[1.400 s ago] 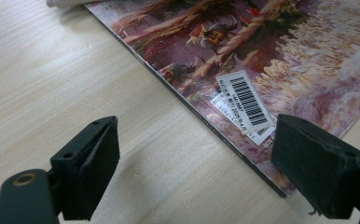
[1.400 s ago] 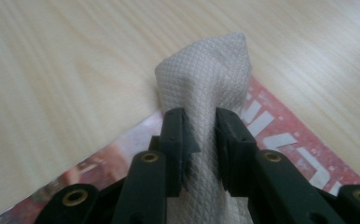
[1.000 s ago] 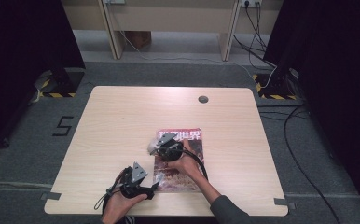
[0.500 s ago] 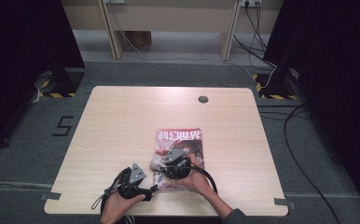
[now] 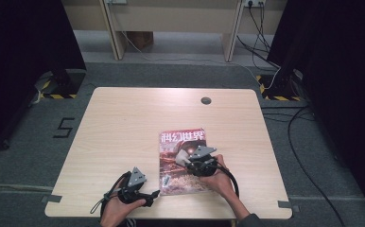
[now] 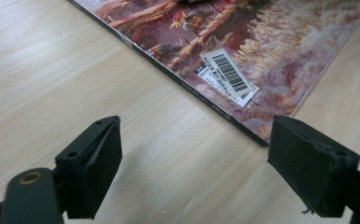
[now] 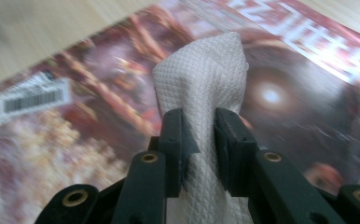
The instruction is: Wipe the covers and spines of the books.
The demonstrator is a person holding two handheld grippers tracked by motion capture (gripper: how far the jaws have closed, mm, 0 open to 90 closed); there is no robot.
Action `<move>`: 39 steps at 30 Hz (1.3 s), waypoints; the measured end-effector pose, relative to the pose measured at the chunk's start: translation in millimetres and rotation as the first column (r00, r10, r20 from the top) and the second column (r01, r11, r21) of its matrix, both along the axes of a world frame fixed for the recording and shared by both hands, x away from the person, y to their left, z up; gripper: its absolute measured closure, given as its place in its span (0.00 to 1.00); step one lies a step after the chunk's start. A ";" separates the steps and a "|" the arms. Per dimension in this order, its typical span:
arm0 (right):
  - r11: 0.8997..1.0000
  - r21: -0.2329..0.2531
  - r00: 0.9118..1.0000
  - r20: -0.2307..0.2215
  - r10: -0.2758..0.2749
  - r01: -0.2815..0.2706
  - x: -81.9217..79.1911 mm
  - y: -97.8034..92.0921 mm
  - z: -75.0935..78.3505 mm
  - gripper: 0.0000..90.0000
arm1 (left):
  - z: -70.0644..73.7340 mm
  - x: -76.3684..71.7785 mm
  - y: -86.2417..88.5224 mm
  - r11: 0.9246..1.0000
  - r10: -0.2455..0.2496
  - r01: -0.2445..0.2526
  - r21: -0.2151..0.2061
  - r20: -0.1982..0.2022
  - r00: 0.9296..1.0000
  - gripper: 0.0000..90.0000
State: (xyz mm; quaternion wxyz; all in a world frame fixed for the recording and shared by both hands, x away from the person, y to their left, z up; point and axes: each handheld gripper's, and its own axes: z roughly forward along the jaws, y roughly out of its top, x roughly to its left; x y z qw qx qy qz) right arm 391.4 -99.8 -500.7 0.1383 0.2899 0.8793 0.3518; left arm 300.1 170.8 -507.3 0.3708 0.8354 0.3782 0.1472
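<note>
The right gripper [image 7: 197,135] is pinching a paper towel [image 7: 201,84] over the magazine [image 5: 183,158] lying at lower centre of the table; wiping should stay flat and light. The left gripper [image 6: 194,154] is waiting spread beside its corner.

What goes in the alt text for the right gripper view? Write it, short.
The right tool pinches a folded white paper towel between its two black jaws, held just over a magazine with a red, illustrated cover. A white barcode label sits on the cover at left, with light wooden table beyond.
</note>
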 end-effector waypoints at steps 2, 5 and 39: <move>1.000 -0.007 1.000 0.001 -0.026 0.026 1.4 -8.0 0.6 0.82 | -0.2 -0.8 -1.8 1.000 -0.009 0.009 0.008 0.001 1.000 0.21; 0.998 -0.019 0.998 0.011 -0.060 0.060 4.0 -18.2 1.3 0.81 | -1.0 -2.0 -5.0 1.000 -0.023 0.023 0.017 0.002 1.000 0.21; 0.997 -0.073 0.999 0.043 0.027 -0.024 -9.1 19.6 1.8 0.82 | -5.2 0.0 -15.5 0.996 -0.049 0.049 0.068 -0.004 0.999 0.21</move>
